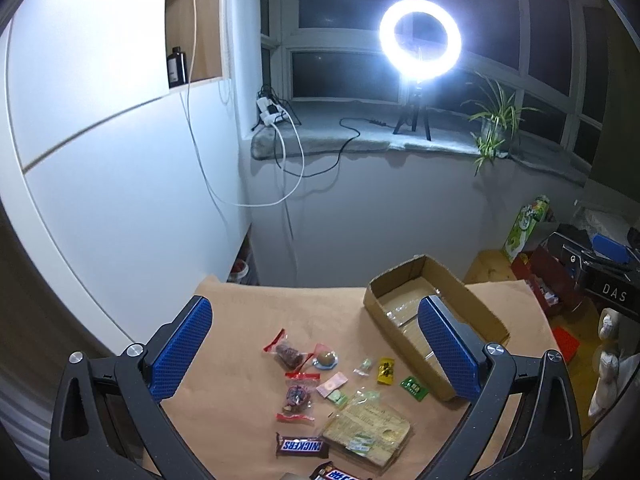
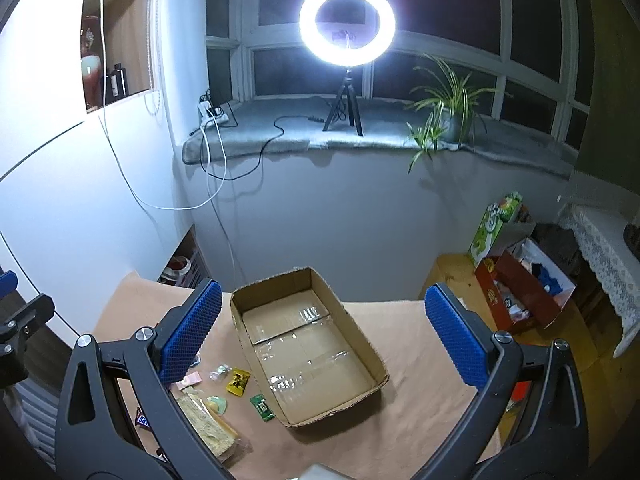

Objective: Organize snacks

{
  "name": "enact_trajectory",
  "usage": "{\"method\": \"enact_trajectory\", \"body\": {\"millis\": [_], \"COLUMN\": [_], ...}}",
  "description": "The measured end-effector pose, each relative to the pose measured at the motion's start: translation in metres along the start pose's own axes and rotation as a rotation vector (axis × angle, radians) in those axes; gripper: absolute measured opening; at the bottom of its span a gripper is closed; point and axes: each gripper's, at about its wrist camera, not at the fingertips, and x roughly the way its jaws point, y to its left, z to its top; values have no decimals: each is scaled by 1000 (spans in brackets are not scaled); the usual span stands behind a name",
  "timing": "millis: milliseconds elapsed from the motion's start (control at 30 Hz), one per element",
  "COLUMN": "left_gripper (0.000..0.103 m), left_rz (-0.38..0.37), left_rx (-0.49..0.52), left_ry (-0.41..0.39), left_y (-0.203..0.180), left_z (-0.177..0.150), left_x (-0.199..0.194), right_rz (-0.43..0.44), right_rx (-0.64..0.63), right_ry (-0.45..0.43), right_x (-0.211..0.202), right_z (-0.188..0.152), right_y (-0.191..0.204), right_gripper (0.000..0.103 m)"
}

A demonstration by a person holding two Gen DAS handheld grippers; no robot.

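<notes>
Below, brown-papered table point(image 1: 248, 320) under ring light point(image 1: 420, 38); left tool point(image 1: 316, 344), right tool point(image 2: 320, 336) wide, empty.

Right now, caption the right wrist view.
Open right hand-held gripper above empty cardboard box, snacks beside it.

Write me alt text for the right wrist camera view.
The open right gripper hovers over an empty cardboard box on a tan-covered table; small wrapped snacks lie left of it, under a glowing ring light.
</notes>
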Motion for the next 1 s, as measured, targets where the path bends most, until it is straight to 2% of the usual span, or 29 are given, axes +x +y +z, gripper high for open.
{"method": "enact_trajectory", "body": {"millis": [300, 567, 1000], "left_gripper": [102, 102, 100], "left_rz": [-54, -57, -71], "left_rx": [33, 11, 20], "left_ry": [21, -22, -36], "left_y": [-8, -5, -11], "left_z": [1, 2, 3], "left_x": [-6, -23, -26], "right_rz": [-10, -1, -24], "right_rx": [52, 36, 45], "right_ry": [-9, -24, -33], "right_x": [-14, -21, -29], "right_z": [2, 2, 5], "right_y": [-12, -9, -11], "right_gripper": [103, 103, 103]}}
